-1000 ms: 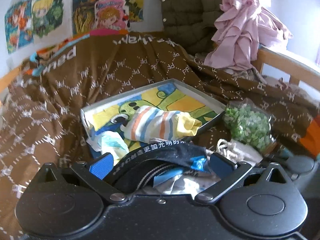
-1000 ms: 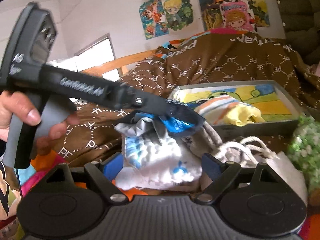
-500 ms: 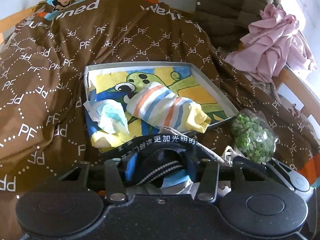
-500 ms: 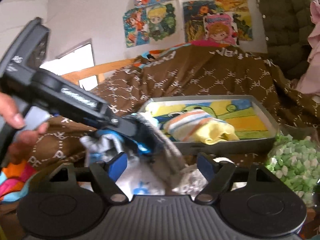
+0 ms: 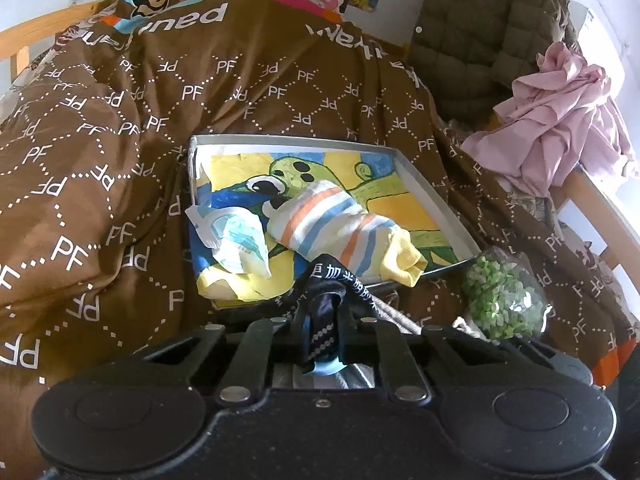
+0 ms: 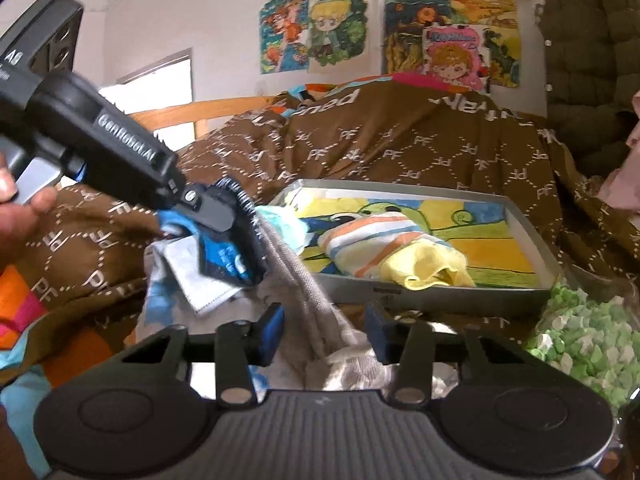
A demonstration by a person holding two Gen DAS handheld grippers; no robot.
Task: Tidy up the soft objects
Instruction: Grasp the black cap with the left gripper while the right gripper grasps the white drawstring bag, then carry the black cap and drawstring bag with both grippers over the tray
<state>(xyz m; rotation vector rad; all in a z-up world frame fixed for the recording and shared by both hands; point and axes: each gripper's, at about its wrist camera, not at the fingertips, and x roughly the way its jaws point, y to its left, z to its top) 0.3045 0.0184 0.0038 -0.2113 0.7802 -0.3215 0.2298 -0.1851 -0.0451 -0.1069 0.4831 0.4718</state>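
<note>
Closing both tongs on the dark waistband garment point(image 5: 324, 304) at six o'clock: left tongs point(image 5: 320, 344) clenched on it, right tongs point(image 6: 324, 336) closing around grey cloth. Striped roll point(image 5: 340, 228) and white bundle point(image 5: 236, 240) already lie in the tray point(image 5: 440, 208); this garment is not yet in.

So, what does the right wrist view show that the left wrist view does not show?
Only the right wrist view shows the left gripper from outside, a hand on it, a bright doorway, and the right gripper closing around grey cloth. Only the left wrist view shows the pink garment. Both show the tray, the striped roll, the brown quilt and the green-bead bag.
</note>
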